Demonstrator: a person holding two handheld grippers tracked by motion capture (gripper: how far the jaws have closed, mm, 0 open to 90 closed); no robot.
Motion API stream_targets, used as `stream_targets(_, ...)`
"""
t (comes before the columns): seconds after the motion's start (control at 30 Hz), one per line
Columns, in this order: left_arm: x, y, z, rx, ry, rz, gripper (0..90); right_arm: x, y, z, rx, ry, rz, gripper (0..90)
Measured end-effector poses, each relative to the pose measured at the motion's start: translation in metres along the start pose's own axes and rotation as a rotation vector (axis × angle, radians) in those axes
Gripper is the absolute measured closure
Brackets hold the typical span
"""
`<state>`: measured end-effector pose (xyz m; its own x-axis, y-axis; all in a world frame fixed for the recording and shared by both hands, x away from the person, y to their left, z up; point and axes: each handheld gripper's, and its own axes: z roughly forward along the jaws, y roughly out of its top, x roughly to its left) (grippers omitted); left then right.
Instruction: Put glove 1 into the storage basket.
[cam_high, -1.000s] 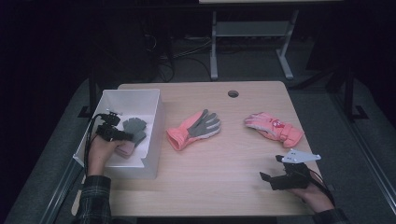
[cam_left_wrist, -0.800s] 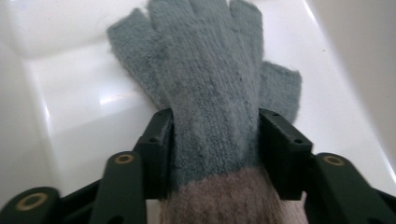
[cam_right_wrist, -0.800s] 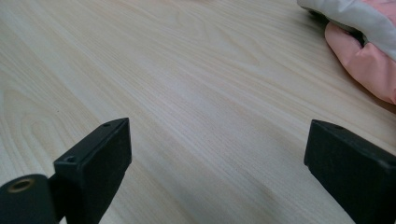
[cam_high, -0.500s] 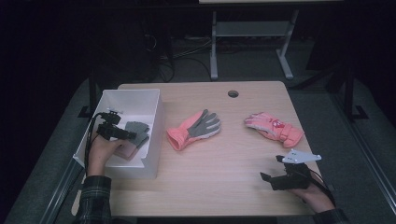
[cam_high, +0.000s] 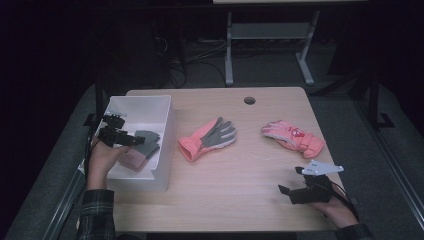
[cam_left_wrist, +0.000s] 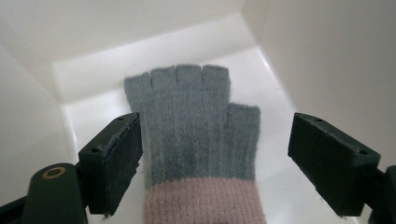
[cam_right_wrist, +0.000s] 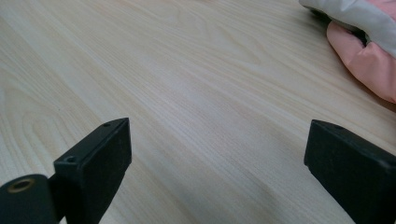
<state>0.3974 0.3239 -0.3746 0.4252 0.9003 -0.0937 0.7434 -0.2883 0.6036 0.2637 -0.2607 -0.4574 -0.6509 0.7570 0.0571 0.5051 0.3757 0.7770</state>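
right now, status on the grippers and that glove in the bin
Left gripper fingers just opened, clear of the grey and pink glove lying flat in the white bin. Right gripper open over bare table. Nothing in the way.

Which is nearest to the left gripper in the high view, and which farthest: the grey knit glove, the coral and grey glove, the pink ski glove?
From the left gripper, nearest first:
1. Grey knit glove, in the white bin, right under the open jaws.
2. Coral and grey glove, mid-table, just outside the bin.
3. Pink ski glove, on the table's right side.

room: dark | floor (cam_high: 400, 150): grey | table (cam_high: 240, 185): light wood | behind: white metal frame (cam_high: 265, 37), cables (cam_high: 190, 60)
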Motion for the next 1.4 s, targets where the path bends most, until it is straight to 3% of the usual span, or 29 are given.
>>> stream_targets(0.17, -0.009, 0.005, -0.010, -0.035, -0.022, 0.015, 17.3, 0.000, 0.000, 0.000, 0.000, -0.001, 0.000, 7.2)
stream_targets(0.37, -0.026, 0.014, -0.021, -0.069, -0.065, 0.061, 17.4, 0.000, 0.000, 0.000, 0.002, 0.000, -0.004, 7.2)
stream_targets(0.87, -0.076, 0.034, -0.032, -0.147, -0.210, 0.147, 17.4, 0.001, 0.001, 0.000, 0.002, 0.000, -0.006, 7.3)
stream_targets(1.17, -0.113, 0.044, -0.032, -0.158, -0.260, 0.198, 20.5, 0.002, 0.001, 0.001, 0.004, 0.004, -0.009, 7.2)
stream_targets(1.4, -0.142, 0.049, -0.020, -0.157, -0.282, 0.237, 26.0, 0.002, 0.001, 0.001, 0.006, 0.007, -0.012, 7.3)
